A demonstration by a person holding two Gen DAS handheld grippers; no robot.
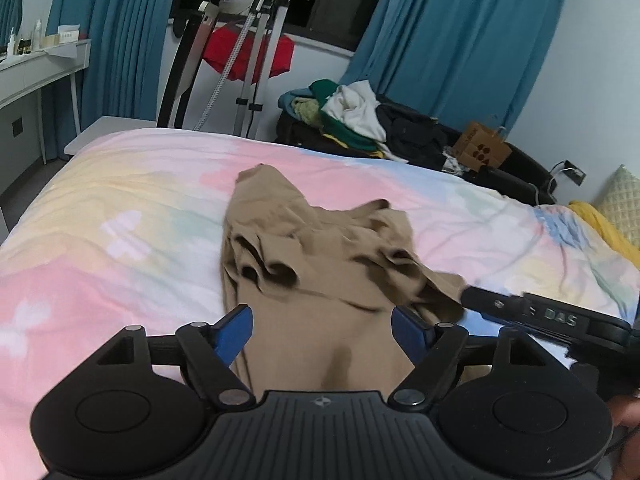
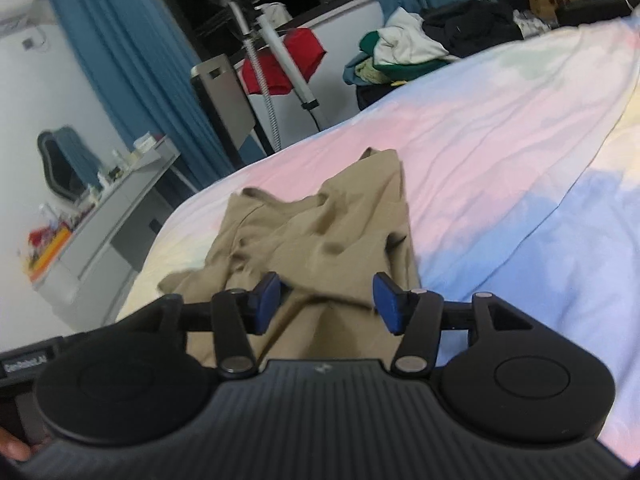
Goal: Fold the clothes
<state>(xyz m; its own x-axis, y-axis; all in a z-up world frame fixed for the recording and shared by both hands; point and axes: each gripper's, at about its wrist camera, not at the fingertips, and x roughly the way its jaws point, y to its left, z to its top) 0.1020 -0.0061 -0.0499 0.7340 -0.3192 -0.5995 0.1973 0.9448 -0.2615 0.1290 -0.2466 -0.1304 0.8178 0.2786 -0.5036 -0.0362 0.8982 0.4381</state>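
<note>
Nearest in the left wrist view, the left gripper [image 1: 322,334] holds its blue-padded fingers [image 1: 236,334] wide apart, empty, over the near part of a tan, soft, crumpled garment [image 1: 304,264]. The cloth is smooth and flat below the gripper, then bunches into deep folds and dark pockets further out; its near hem is hidden behind the gripper body. The right gripper [image 2: 326,300] also has its blue pads spread wide with nothing between them, hovering above the same garment's near portion; in the left view only its black side shows at the right edge, partly covered by a tan fold.

The garment lies around the middle of a bed covered by a pastel pink, yellow and blue wrinkled sheet [image 1: 120,208], with bare sheet on both sides and beyond it to the far edge. Past the far edge stands a metal clothes rack with a red cloth [image 1: 248,56], beside a heap of mixed clothes [image 1: 352,116], blurred in the right view.
</note>
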